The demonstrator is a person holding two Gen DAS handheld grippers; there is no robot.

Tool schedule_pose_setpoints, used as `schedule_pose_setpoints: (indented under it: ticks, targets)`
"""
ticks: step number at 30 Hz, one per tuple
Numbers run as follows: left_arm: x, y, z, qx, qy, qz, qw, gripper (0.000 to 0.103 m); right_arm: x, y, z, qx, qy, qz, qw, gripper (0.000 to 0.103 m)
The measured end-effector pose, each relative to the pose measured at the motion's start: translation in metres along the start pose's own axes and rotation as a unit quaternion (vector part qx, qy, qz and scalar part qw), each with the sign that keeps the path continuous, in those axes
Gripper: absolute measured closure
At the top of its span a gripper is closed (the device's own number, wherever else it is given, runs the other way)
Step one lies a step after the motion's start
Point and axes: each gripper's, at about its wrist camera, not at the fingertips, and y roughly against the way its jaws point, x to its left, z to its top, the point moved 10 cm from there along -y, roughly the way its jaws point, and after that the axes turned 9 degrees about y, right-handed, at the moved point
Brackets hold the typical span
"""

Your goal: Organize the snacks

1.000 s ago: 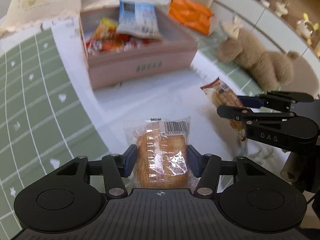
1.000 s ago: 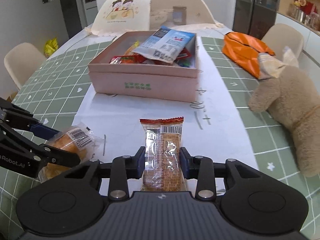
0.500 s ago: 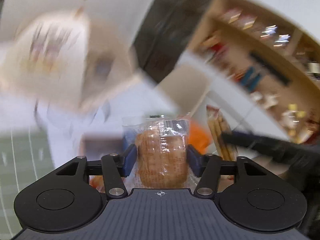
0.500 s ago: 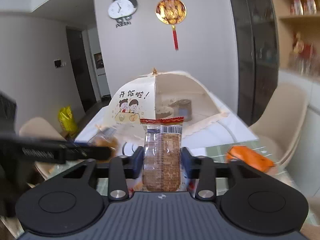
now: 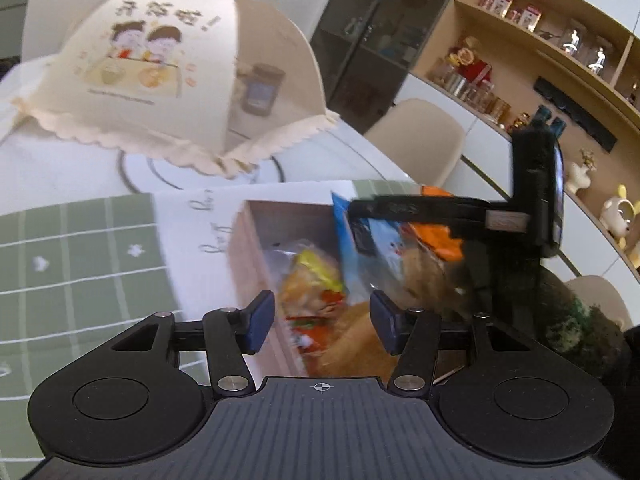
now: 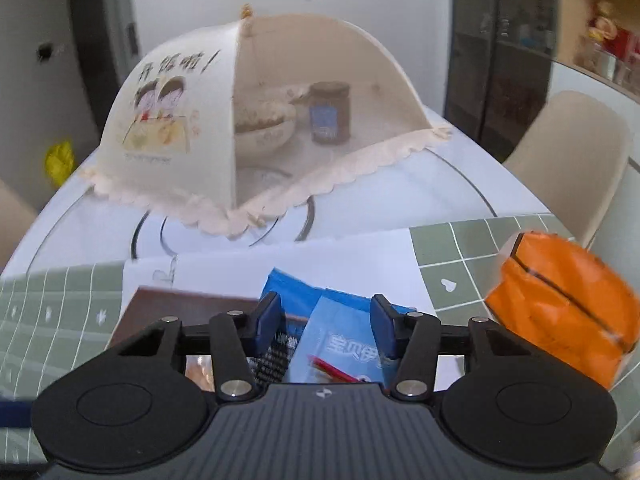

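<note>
Box [image 5: 256, 240] lies under both grippers. Left gripper [image 5: 322, 322] stands apart, empty, above the snacks [image 5: 308, 280]. Right gripper [image 6: 325, 322], also empty, is closing over the blue packet [image 6: 340, 344]; pull both back clear of the packets.

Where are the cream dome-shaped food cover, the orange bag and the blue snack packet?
Cream dome-shaped food cover [image 6: 180, 120]: right wrist view, printed front panel.
Orange bag [image 6: 568, 308]: right wrist view, middle of its top face.
Blue snack packet [image 6: 340, 344]: right wrist view, its lettered front.
</note>
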Motion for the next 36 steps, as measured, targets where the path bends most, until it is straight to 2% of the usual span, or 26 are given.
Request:
schedule_pose_setpoints:
  ticks: [2, 4, 6, 8, 10, 12, 15, 18, 21, 25, 29, 31, 33, 36]
  targets:
    - [0.005, 0.007, -0.003, -0.005, 0.004, 0.001, 1.0000, 0.046, 0.006, 0.004, -0.011, 0.013, -0.025, 0.032, 0.999, 0.054]
    - [0.007, 0.010, -0.006, -0.004, 0.012, 0.001, 0.9999, 0.046, 0.009, 0.002, -0.033, 0.048, -0.051, 0.061, 0.996, 0.055]
    - [0.008, 0.016, -0.014, 0.002, 0.019, 0.010, 0.9998, 0.046, 0.006, 0.013, -0.040, 0.032, -0.052, 0.051, 0.997, 0.055]
    - [0.006, 0.025, -0.025, 0.001, 0.017, 0.024, 0.9996, 0.046, 0.007, 0.031, -0.040, 0.020, -0.048, 0.056, 0.997, 0.055]
    - [0.003, 0.036, -0.038, -0.002, 0.014, 0.039, 0.9991, 0.046, 0.009, 0.061, -0.034, -0.011, -0.036, 0.064, 0.997, 0.052]
    - [-0.001, 0.048, -0.055, -0.003, 0.011, 0.053, 0.9985, 0.046, 0.012, 0.099, -0.033, -0.049, -0.006, 0.049, 0.998, 0.031]
    - [-0.005, 0.059, -0.094, 0.007, 0.015, 0.076, 0.9970, 0.046, 0.018, 0.147, -0.050, -0.074, 0.050, 0.011, 0.996, 0.023]
    - [-0.007, 0.063, -0.137, 0.016, 0.017, 0.099, 0.9948, 0.046, 0.027, 0.171, -0.092, -0.050, 0.064, 0.020, 0.997, 0.022]
    - [-0.008, 0.060, -0.169, 0.021, 0.014, 0.124, 0.9920, 0.045, 0.034, 0.179, -0.146, -0.010, 0.050, 0.028, 0.998, 0.022]
    - [-0.011, 0.060, -0.185, -0.005, 0.006, 0.143, 0.9896, 0.045, 0.042, 0.173, -0.205, 0.042, 0.032, 0.014, 0.999, 0.022]
    - [-0.017, 0.056, -0.189, -0.028, -0.025, 0.164, 0.9858, 0.044, 0.046, 0.172, -0.234, 0.059, 0.037, -0.003, 0.998, 0.022]
    - [-0.023, 0.051, -0.191, -0.038, -0.046, 0.175, 0.9827, 0.039, 0.043, 0.175, -0.239, 0.048, 0.048, -0.028, 0.997, 0.016]
    - [-0.029, 0.046, -0.194, -0.047, -0.071, 0.182, 0.9796, 0.033, 0.036, 0.177, -0.244, 0.046, 0.033, -0.054, 0.997, 0.001]
    - [-0.035, 0.042, -0.199, -0.063, -0.094, 0.185, 0.9763, 0.032, 0.024, 0.178, -0.248, 0.041, 0.005, -0.063, 0.997, 0.000]
